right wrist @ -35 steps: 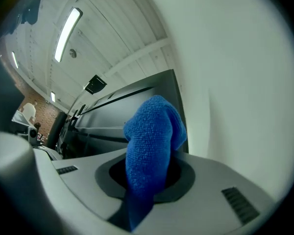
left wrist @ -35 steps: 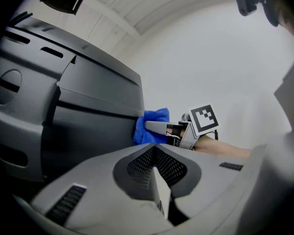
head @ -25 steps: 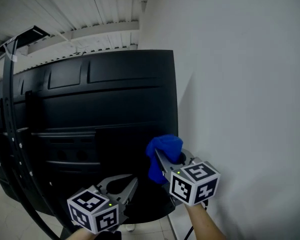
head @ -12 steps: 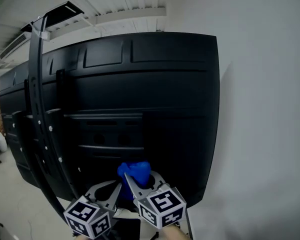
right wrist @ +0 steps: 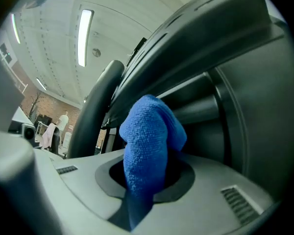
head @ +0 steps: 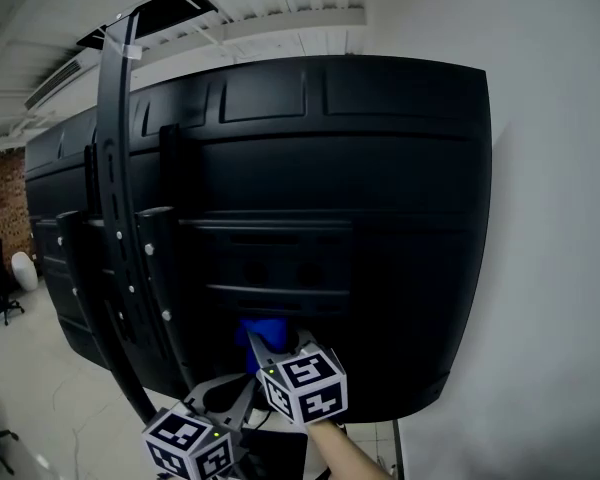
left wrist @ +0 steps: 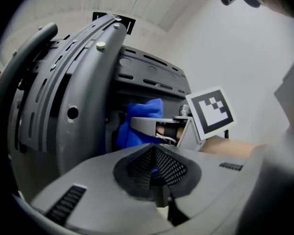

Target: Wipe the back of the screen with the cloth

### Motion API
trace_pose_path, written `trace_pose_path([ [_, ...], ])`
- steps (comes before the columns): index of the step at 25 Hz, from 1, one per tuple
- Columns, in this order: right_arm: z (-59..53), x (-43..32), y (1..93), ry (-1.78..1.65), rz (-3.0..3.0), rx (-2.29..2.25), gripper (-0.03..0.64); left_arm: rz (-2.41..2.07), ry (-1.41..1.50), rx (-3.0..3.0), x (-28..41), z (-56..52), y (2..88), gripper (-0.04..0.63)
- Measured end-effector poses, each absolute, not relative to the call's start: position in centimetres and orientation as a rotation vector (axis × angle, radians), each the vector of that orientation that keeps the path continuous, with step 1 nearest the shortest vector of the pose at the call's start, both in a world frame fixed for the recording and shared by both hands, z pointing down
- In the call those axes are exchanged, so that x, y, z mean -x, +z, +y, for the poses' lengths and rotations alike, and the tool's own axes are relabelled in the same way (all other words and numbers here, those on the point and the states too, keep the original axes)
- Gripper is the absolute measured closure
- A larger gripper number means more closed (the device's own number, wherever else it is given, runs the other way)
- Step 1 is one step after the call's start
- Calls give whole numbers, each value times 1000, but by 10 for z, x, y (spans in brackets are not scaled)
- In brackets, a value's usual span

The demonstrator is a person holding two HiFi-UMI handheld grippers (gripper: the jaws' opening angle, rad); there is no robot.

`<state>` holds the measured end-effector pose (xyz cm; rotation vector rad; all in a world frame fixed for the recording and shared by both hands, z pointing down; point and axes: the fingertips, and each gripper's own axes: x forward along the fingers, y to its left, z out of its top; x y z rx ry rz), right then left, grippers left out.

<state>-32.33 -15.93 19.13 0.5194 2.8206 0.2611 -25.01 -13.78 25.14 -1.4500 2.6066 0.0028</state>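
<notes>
Right tool (head: 272, 348) is clamped on the cloth (head: 263, 332). The bunch sticks out past the tips so fabric, not plastic, meets the screen (head: 400, 198). The cloth sits at the screen's lower edge, a bit left of its middle. It's on or just off the back panel; I can't tell contact from here.

Starting low makes sense to me, since the whole panel above is left to cover. I'd judge the task is early.

Left tool (head: 223, 396) has its jaws together with nothing in them. It's parked below the screen's bottom edge, out of the wipe path.

In the way:
- Mount rails (head: 155, 288) and a curved pole (head: 115, 168) cover the screen's left half and will likely block a leftward sweep.
- Ribs and recesses across the panel could snag the cloth.
- Wall (head: 560, 268) sits near the screen's right edge, so that side is tight.
</notes>
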Motion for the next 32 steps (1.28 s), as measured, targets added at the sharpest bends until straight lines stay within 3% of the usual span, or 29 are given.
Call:
trace_pose_path([
  [6, -187, 310, 188, 317, 2803, -420, 565, 2552, 1, 1419, 262, -161, 248, 588],
  [22, -402, 178, 164, 249, 2750, 117, 565, 2382, 64, 1603, 211, -287, 219, 588],
  [32, -471, 149, 173, 206, 2757, 276, 565, 2410, 39, 1604, 200, -305, 229, 588],
])
